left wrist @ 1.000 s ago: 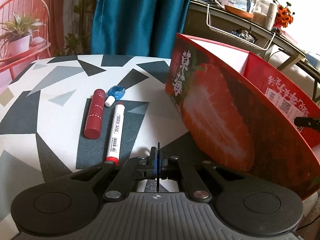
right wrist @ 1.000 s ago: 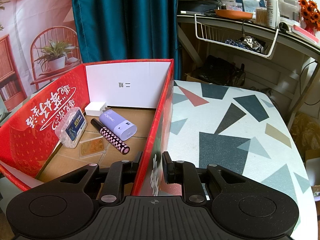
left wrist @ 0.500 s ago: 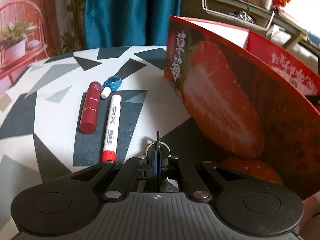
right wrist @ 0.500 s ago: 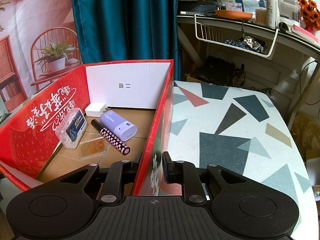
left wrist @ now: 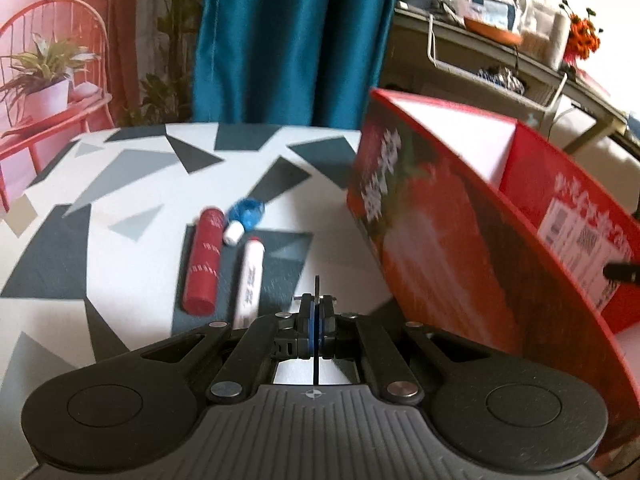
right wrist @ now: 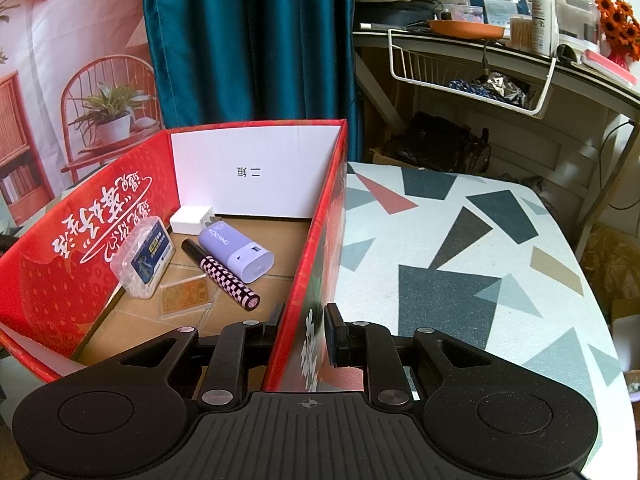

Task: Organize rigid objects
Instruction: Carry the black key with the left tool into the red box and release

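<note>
My left gripper (left wrist: 317,308) is shut on a thin black flat piece, seen edge-on, with a small metal ring at its tip. It hangs over the patterned table (left wrist: 120,280). Just ahead to the left lie a red tube (left wrist: 204,266), a white marker (left wrist: 251,276) and a small blue item with a white cap (left wrist: 248,216). The red strawberry box (left wrist: 440,248) stands to the right. My right gripper (right wrist: 304,320) is shut on the box's right wall (right wrist: 320,232). Inside lie a purple power bank (right wrist: 236,254), a checkered pen (right wrist: 222,276), a clear case (right wrist: 144,258), a gold card (right wrist: 186,300) and a white charger (right wrist: 188,220).
A teal curtain (right wrist: 248,40) hangs behind the table. A cluttered shelf with a wire basket (right wrist: 472,76) stands at the back right. The patterned tabletop (right wrist: 460,260) stretches right of the box to a rounded edge.
The left gripper has risen a little with the thin black piece, and the marker's red end is now hidden behind its fingers. The right gripper and the box have not moved.
</note>
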### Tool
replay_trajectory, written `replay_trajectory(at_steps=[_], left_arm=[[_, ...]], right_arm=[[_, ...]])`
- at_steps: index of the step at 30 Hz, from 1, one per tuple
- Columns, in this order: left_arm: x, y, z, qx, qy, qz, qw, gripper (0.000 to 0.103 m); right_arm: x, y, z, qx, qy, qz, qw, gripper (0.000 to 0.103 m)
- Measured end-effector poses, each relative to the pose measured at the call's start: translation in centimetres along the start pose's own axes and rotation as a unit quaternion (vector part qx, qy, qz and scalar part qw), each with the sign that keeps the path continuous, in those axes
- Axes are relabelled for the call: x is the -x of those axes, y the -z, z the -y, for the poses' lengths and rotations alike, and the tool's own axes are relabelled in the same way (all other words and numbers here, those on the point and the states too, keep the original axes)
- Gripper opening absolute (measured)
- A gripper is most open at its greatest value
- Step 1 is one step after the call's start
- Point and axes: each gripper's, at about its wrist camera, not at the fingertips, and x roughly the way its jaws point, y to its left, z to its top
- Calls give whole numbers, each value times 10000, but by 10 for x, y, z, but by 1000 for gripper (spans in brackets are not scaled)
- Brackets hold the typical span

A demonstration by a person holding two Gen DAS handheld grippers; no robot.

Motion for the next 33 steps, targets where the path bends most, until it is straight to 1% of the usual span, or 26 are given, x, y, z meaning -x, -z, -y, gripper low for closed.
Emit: replay_trajectory(at_steps=[4,7,11,16,19,21,23,28,33], left_arm=[[11,-17,-1,201,130,253,9994,3],[21,-34,2,201,255,473,9984,3],[27,-62,12,96,455,673,9966,3],[23,-93,37,-205,765,884,9929,3],[14,-104,56,-422,1006,851,9904,3],[4,-108,68,-568,1079,787,9894,3],[-10,-110,78,-634,1122,639,9896,3],[-39,-106,89,-737,1101,359,9905,3],[-51,-103,92,-751,1069,279,9910,3]], right_arm=[[1,-1,0,19,-1,-10,10000,18],[1,-1,0,18,-5,-8,10000,18],[1,-1,1,11,-2,-9,10000,18],[1,-1,0,23,5,-24,10000,18],[1,-1,1,26,9,-30,10000,18],[0,-1,0,17,7,-29,10000,18],[1,-1,1,9,9,-26,10000,18],[1,0,1,10,9,-23,10000,18],[1,0,2,-1,-9,-15,10000,18]])
